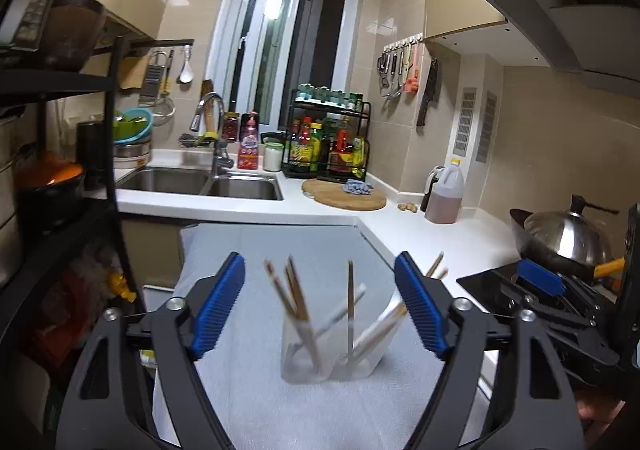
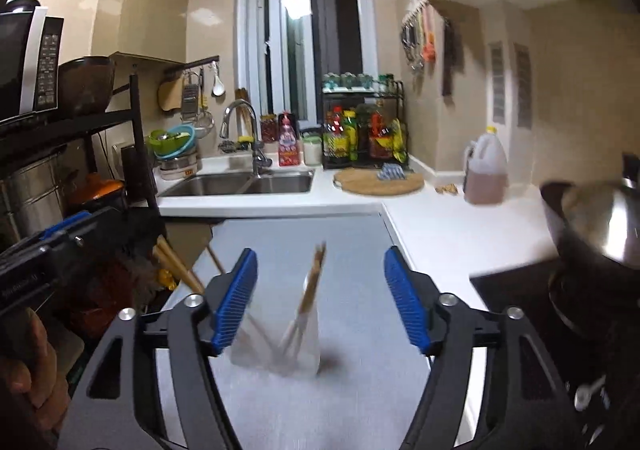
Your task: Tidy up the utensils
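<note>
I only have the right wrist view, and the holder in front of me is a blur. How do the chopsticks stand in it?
Observer: The left wrist view is sharper. The clear holder has several chopsticks: a bunch leaning left, one upright in the middle, and a few leaning right.
Operator: I only see the left gripper from the side. Is it gripping anything?
Observer: No. The left gripper is open. Its blue pads stand wide on either side of the holder and touch neither the holder nor the chopsticks.
</note>
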`<state>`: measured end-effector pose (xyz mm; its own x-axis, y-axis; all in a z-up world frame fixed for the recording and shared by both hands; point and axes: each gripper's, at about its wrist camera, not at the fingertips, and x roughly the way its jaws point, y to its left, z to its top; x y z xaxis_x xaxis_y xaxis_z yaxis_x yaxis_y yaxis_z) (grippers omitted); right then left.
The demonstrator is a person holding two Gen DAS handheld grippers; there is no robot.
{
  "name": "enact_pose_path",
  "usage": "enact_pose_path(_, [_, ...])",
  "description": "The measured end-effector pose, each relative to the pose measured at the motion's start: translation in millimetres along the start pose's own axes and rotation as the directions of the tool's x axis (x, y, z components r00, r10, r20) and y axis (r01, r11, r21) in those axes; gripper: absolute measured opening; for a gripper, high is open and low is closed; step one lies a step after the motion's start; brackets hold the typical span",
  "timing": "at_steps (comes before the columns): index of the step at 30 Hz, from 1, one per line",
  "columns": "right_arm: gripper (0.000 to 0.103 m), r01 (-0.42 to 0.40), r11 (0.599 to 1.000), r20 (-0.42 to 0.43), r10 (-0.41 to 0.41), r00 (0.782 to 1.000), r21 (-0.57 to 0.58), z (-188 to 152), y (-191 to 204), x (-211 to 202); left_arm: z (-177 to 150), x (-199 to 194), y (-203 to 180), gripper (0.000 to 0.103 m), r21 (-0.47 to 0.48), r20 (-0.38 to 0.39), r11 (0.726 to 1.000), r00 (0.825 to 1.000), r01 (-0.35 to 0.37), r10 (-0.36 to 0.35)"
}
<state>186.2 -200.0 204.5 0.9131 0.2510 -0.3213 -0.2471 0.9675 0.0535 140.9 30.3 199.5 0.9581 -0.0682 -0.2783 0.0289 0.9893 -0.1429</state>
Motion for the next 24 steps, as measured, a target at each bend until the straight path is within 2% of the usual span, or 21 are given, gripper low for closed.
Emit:
enact_pose_path(2, [0.086, 0.025, 1.0, -0.026, -0.025, 0.999, 0.012, -28, -2, -7, -22, -7, 1, 0.089, -0.002, -0.009, 1.0, 1.0, -0.025, 0.025])
enact_pose_path(6, [0.088, 0.078, 0.997, -0.103, -0.077, 0.992, 0.004, -78, -3, -4, -70, 5, 1, 0.092, 0.028, -0.105, 0.997, 0.992, -0.068, 0.07])
enact_pose_path(9, [0.088, 0.082, 0.997, -0.156, -0.08, 0.984, 0.008, -98, -3, 2, -89, 10, 7, 0.092, 0.022, -0.143, 0.996, 0.985, -0.092, 0.094])
enact_pose_path(24, [0.092, 0.113, 0.992, -0.119, -0.118, 0.986, -0.054, -88, 17, -6, -98, 7, 12, 0.092, 0.002, -0.153, 0.995, 0.983, -0.104, 0.104])
